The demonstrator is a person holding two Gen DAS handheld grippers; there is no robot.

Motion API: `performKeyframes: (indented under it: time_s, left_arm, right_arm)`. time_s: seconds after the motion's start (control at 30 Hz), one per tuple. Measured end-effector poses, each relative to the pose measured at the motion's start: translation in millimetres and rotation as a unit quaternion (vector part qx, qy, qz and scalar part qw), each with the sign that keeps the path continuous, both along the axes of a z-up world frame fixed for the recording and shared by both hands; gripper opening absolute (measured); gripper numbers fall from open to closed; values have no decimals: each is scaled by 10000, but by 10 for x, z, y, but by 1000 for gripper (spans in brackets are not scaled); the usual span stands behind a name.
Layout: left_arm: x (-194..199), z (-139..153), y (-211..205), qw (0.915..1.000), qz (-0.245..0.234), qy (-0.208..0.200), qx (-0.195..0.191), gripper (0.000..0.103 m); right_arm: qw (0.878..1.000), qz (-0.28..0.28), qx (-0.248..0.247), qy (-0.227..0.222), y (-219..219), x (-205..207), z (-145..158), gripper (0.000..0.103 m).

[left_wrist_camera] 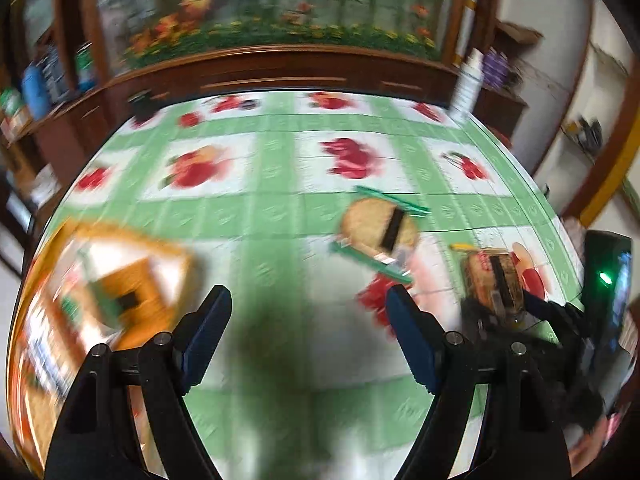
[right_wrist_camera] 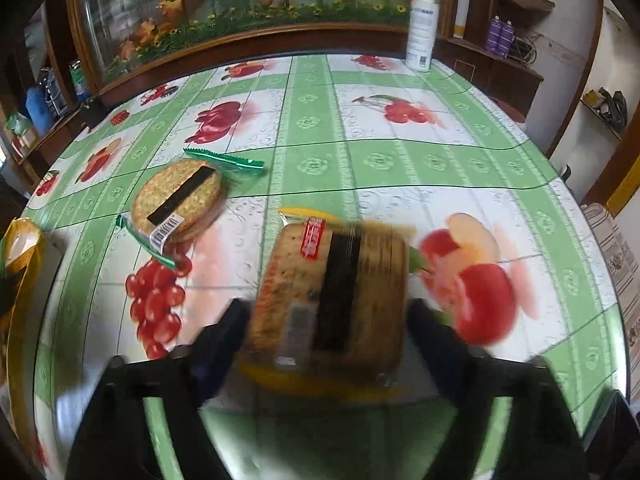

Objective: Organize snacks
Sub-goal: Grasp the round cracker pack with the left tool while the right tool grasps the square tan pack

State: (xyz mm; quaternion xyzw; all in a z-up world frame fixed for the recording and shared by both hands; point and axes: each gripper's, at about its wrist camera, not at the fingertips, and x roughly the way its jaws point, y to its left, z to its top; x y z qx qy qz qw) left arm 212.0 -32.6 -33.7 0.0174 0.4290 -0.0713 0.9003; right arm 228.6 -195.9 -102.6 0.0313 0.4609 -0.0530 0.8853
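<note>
In the right wrist view a yellow-edged pack of brown crackers [right_wrist_camera: 332, 292] with a black strip and red label sits between the fingers of my right gripper [right_wrist_camera: 328, 306], and both pads press on its sides. The same pack [left_wrist_camera: 484, 268] and right gripper [left_wrist_camera: 504, 308] show at the right of the left wrist view. A second pack of round crackers [right_wrist_camera: 180, 196] in a green-ended clear wrapper lies flat on the tablecloth to the left. My left gripper [left_wrist_camera: 308, 292] hovers open over the cloth with nothing between its fingers, the round pack [left_wrist_camera: 378, 226] just beyond its right finger.
An orange woven basket [left_wrist_camera: 160, 248] holding several snack packs stands at the left, its rim [right_wrist_camera: 24, 256] at the right view's left edge. A white spray bottle [right_wrist_camera: 422, 28] stands at the table's far edge. A wooden cabinet with a floral panel [right_wrist_camera: 240, 12] runs behind the table.
</note>
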Motion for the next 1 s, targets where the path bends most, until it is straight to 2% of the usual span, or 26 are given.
performKeyframes:
  time_s: [0.17,0.4,0.57,0.63,0.83,0.93,1.0]
  left_arm:
    - [289,-172,-486,9971,-589,108,480,79]
    - [567,-332,-738,9926,-796,119,904,80]
    - [678,-479,-844,9899,-996,271,971,80]
    - [698,-523,-907,9877,-1001,186,1187,85]
    - [767,-545,-923,9890,-986,67,1097,91]
    - [797,-562,-908,9897,-969,10,1058,95]
    - [820,-568,-906,9896,-988,1,1046,97]
  right_arm:
    - [9997,132,188,-24,-155,-150,23,73]
    - [9989,192,373,-186,-314,-286,91,72]
    - [9973,219,541,-436,-395,-359,216,72]
    - [9968,245,580,-490,-394,-372,246,72]
    - [9973,274,553,-385,-380,-325,196,72]
    - [9971,161,659,-334,-425,-274,167,81]
    - [9984,70,490,-290,-414,-227,145,89]
